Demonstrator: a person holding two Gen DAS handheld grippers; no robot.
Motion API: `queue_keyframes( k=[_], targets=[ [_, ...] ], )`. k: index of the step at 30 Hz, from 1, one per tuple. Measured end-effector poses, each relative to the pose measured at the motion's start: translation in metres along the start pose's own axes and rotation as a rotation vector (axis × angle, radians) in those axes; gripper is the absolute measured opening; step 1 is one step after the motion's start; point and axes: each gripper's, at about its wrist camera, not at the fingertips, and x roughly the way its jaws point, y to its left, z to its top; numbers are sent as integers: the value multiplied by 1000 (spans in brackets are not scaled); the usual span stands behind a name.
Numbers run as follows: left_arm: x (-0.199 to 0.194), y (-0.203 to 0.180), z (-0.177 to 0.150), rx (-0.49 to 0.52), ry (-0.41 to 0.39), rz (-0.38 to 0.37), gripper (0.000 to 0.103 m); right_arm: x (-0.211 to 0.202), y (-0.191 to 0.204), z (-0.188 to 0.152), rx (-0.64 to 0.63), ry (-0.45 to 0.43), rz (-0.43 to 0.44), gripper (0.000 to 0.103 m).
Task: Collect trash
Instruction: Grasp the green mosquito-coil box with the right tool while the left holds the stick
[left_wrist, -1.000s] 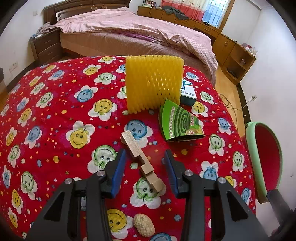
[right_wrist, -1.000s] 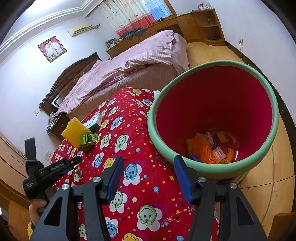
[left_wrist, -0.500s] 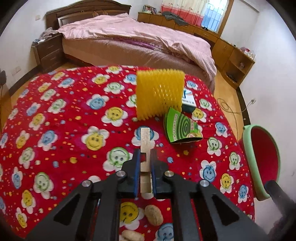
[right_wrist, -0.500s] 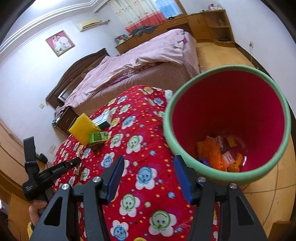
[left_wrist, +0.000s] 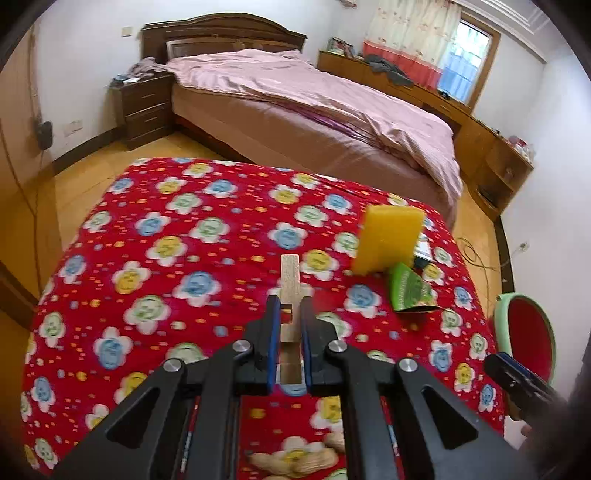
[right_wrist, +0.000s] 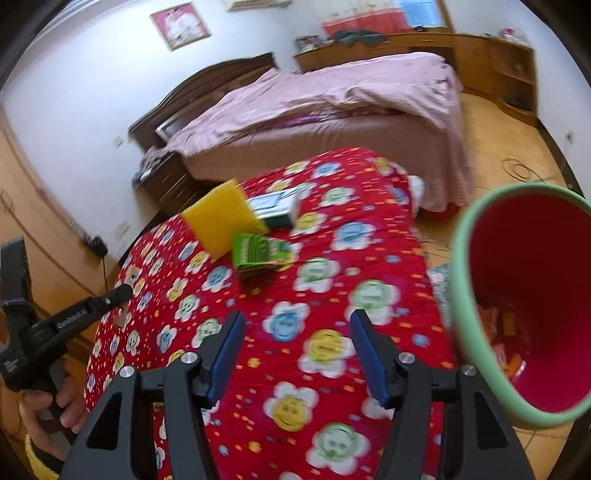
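At centre frame, the left claw (left_wrist: 289, 325) is clenched on a notched wooden block (left_wrist: 289, 286) above the red flowered surface (left_wrist: 184, 236). The right claw (right_wrist: 297, 354) is empty, its jaws opening, beside the red bin (right_wrist: 465, 295) at right.

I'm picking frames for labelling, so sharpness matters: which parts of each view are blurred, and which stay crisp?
Left wrist view: the left gripper and its wooden piece are crisp; the red flowered cloth is smeared. Right wrist view: the right gripper is sharp; the yellow foam and bin are blurred.
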Motion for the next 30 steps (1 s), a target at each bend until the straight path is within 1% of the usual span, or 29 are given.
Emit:
queue_keyframes(
  k=[5, 7, 10, 11, 15, 16, 20, 22, 24, 30],
  targets=[
    [-4, 28, 4, -29, -17, 29, 10, 33, 29, 4, -39, 65, 31, 66],
    [-2, 41, 5, -52, -12, 39, 10, 44, 41, 5, -51, 83, 42, 70],
    [2, 57, 6, -72, -6, 45, 10, 56, 52, 8, -64, 89, 40, 72],
    [4, 61, 6, -76, -6, 49, 10, 60, 56, 9, -70, 89, 36, 73],
    [14, 77, 6, -99, 1, 59, 10, 74, 64, 15, -91, 86, 9, 86],
    [17, 80, 5, -103, 2, 59, 10, 77, 65, 17, -93, 82, 4, 88],
    [27, 90, 5, -109, 4, 71, 10, 87, 66, 25, -88, 74, -18, 89],
    [30, 94, 5, -113, 3, 72, 10, 94, 68, 27, -89, 70, -31, 94],
    [34, 98, 5, -114, 2, 75, 10, 98, 69, 29, -92, 69, -43, 96],
    [38, 102, 8, -96, 0, 64, 10, 117, 79, 34, -122, 69, -103, 97]
  ],
)
